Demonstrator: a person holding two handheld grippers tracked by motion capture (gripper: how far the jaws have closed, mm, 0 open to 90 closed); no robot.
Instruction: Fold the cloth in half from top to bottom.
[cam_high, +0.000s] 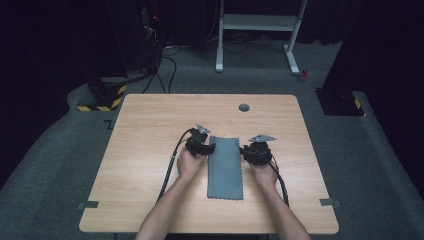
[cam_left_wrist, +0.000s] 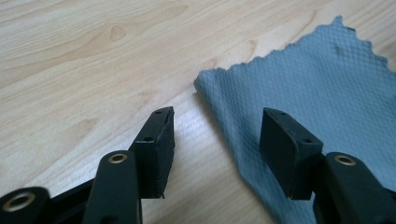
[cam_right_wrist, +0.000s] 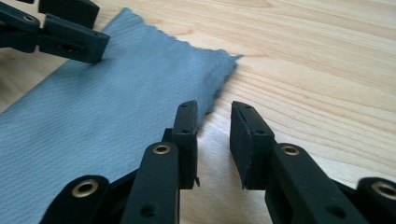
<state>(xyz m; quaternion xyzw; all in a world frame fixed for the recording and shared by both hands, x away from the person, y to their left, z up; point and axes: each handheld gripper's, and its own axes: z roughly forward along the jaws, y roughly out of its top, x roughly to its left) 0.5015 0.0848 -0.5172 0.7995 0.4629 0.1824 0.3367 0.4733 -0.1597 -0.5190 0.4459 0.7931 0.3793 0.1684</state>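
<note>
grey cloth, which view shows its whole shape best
The high view: the grey cloth lies there entire, a long folded strip on the table between the two grippers. The left gripper view gives only a corner with its zigzag edge; the right gripper view gives one end and a long edge, close up.

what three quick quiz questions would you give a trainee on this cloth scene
1. True or false: the grey cloth lies flat on the wooden table.
2. Which hand-held gripper stands at which long edge of the cloth?
3. Multiple choice: the left hand-held gripper's jaws are A) clamped on the cloth, B) open, straddling the cloth's edge, C) holding a cup.

Key
1. True; it lies as a long narrow strip.
2. The left hand-held gripper is at the cloth's left edge, the right hand-held gripper at its right edge.
3. B.
</note>
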